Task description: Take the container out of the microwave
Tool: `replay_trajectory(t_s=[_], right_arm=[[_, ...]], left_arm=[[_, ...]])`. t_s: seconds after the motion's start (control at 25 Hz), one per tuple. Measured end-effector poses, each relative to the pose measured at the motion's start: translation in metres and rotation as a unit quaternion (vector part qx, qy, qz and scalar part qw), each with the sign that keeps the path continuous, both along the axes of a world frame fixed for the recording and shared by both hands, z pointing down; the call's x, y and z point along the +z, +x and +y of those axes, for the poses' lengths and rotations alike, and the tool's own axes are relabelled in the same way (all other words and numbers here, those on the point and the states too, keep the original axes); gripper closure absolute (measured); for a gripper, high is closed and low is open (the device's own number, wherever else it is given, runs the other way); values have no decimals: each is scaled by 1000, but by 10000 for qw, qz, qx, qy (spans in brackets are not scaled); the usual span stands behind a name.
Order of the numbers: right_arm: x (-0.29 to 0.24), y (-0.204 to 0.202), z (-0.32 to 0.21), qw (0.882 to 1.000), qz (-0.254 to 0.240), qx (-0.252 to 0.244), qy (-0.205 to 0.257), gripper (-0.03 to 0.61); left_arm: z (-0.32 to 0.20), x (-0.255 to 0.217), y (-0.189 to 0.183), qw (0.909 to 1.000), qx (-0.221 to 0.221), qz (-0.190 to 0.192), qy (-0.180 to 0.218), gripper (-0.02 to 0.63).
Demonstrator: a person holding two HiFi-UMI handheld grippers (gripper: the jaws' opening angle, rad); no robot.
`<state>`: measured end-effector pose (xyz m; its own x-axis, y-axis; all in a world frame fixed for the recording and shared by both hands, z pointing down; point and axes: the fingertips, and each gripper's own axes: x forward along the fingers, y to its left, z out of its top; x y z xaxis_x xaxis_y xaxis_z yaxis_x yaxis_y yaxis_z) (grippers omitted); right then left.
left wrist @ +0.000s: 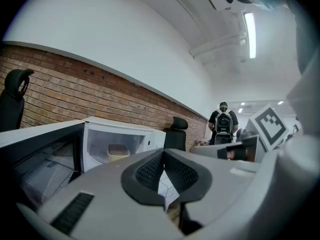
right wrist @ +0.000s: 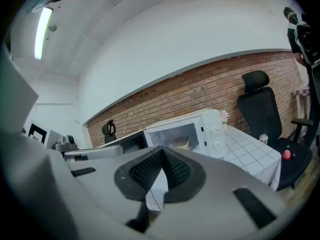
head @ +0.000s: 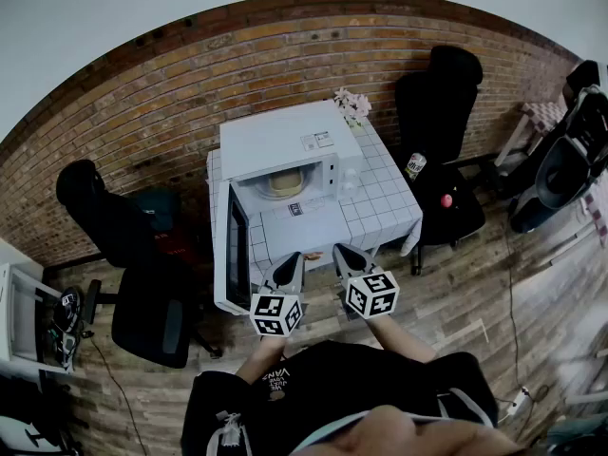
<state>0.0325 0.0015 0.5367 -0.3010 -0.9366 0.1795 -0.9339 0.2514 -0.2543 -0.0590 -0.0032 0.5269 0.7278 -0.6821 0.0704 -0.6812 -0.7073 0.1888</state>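
Both grippers, left (head: 291,272) and right (head: 344,257), are pointing roughly level, jaws pressed together, empty; the container (head: 282,184) is sitting ahead inside the open microwave (head: 285,150).

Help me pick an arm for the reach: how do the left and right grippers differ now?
The left gripper sits by the open door; the right gripper is at the table front. The container shows left of the left fingers, but almost straight beyond the right fingers. Both are shut, empty and short of the microwave.
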Motion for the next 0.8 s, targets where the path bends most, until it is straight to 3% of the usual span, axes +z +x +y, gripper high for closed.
replay_trajectory(t_s=[0.24,0.6,0.8], right_arm=[[-9,-3,-3,9983,-331,328,338,574],[-6,-4,-6,9933,-498,981,361,574],[-4,-5,-13,9928,-527,1033,315,574]], left_arm=[[-3,-3,-4,9997,222,43,56,603],[-4,2,-14,9974,713,101,17,603],[-12,10,-11,9967,805,41,-97,603]])
